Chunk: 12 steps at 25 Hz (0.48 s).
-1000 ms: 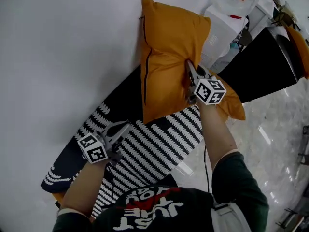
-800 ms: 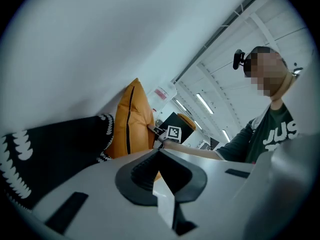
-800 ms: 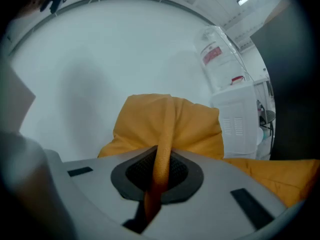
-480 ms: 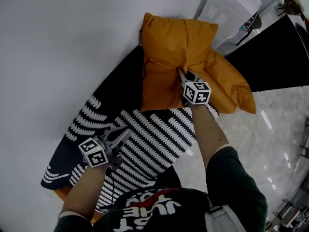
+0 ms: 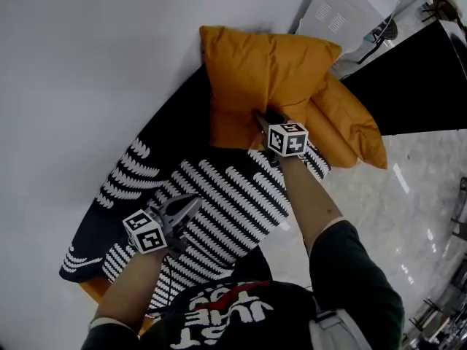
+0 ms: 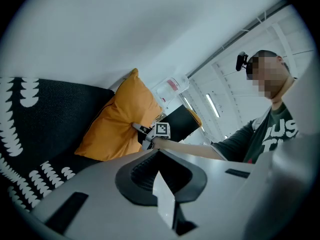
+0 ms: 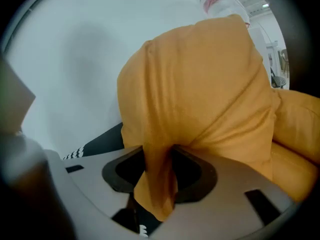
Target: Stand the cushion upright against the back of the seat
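Observation:
The orange cushion stands upright on the black-and-white striped seat, leaning on the white wall behind it. My right gripper is at its lower front edge. In the right gripper view a gathered fold of the cushion sits between the jaws of the right gripper, which are opening and still touch the cloth. My left gripper hovers over the seat's stripes, apart from the cushion, shut and holding nothing. The left gripper view looks past the left gripper to the cushion.
A second orange cushion lies slumped just right of the upright one. A white appliance and a black panel stand beyond the seat's right end. Glossy pale floor runs along the seat's front.
The cushion has come down from a raised position and now rests on the seat against the wall. My right gripper sank with it; the left gripper sank a little over the stripes.

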### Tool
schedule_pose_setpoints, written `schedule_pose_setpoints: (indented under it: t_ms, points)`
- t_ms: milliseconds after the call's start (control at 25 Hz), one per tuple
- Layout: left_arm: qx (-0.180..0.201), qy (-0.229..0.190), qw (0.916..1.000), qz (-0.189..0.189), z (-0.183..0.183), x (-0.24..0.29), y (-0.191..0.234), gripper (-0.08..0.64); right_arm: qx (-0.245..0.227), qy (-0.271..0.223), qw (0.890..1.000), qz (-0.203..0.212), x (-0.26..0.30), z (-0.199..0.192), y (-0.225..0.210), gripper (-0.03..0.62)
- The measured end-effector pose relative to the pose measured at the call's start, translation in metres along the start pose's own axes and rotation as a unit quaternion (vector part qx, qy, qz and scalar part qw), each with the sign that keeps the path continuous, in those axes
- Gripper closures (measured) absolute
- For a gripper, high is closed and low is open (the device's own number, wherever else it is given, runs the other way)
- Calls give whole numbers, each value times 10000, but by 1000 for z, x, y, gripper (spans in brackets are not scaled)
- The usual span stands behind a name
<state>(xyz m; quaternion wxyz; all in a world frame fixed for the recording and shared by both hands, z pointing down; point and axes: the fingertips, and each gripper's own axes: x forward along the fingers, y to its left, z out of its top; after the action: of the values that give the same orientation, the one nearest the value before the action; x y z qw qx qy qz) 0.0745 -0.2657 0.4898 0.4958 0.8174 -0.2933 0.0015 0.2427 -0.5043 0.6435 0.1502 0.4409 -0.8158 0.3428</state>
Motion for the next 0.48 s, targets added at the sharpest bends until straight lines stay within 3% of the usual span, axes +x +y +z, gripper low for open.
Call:
schedule_pose_setpoints:
  t_ms: [160, 480]
  points:
    - [41, -64, 10000, -17, 0, -3, -10, 549, -335, -1, 9994, 99, -24, 4, 13, 316]
    - [354, -341, 9988, 23, 13, -26, -40, 549, -690, -269, 9970, -216, -88, 2, 26, 295]
